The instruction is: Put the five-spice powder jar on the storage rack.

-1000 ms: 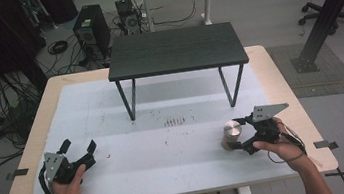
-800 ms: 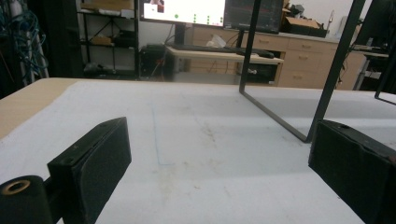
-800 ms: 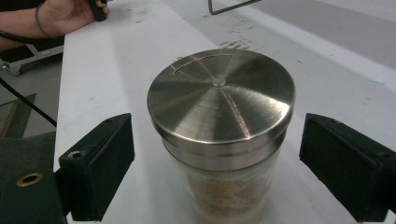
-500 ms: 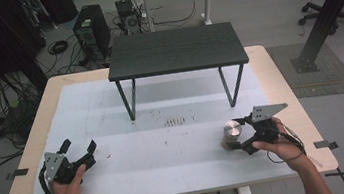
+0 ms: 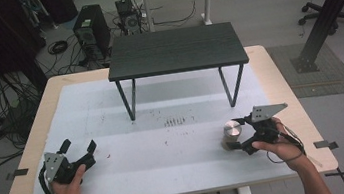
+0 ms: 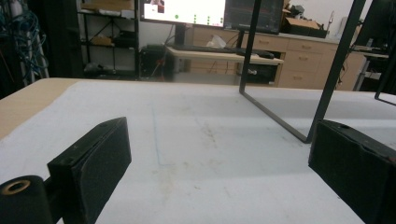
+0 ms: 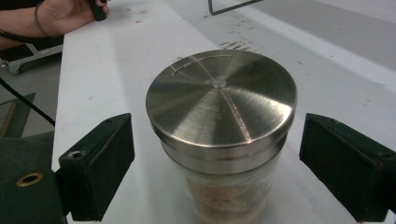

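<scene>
On the white surface (image 5: 177,152), near its right front edge, stands a glass jar (image 7: 222,140) with a brushed steel lid (image 7: 221,103), upright; the right gripper (image 7: 215,172) brackets it, jaws spread, a gap visible on each side of the jar; the step in hand appears to be the approach to grasp; the next move calls for closing the jaws squarely below the lid; the left gripper (image 5: 77,152) rests at the left front, jaws spread, empty, facing the small black table (image 5: 176,51).

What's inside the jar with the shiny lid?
Through the jar's clear wall, something brownish shows low down. The metal lid covers the top, so what it is stays hidden.
</scene>
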